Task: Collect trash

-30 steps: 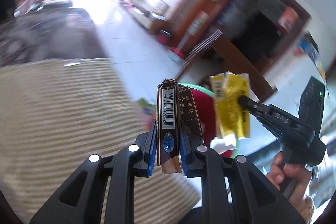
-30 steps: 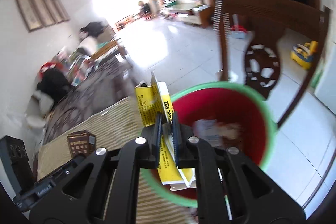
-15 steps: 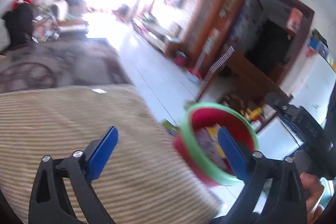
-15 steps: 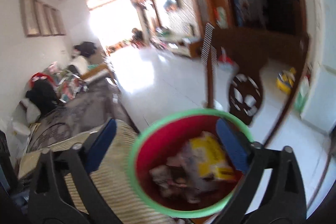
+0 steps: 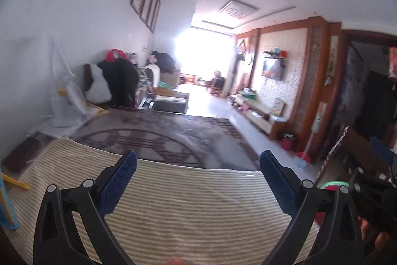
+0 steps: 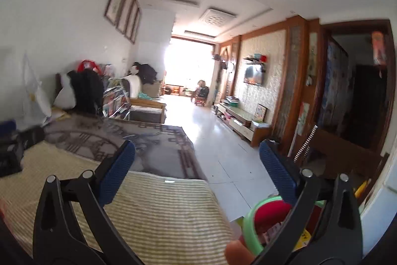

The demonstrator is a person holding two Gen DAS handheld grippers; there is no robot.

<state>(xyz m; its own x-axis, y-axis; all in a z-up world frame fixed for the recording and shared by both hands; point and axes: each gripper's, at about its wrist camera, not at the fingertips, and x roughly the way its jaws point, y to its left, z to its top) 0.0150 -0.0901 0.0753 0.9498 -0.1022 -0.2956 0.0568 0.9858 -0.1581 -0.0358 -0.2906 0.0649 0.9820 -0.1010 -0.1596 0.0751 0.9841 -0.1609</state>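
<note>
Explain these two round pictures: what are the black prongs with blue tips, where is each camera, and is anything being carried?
There is no robot. A person holds a hand-held claw in each hand, and each claw has a wide-angle camera looking forward along its two fingers. That is why both pictures are round and bent.

One picture is from the left claw, the other from the right claw. The black prongs are the fingers; the blue parts are grip pads. Both claws are wide open with nothing between the pads.

Under them lies a striped cloth, then a dark patterned cloth. A red bin with a green rim, holding scraps, sits at the lower right of the right view.
</note>
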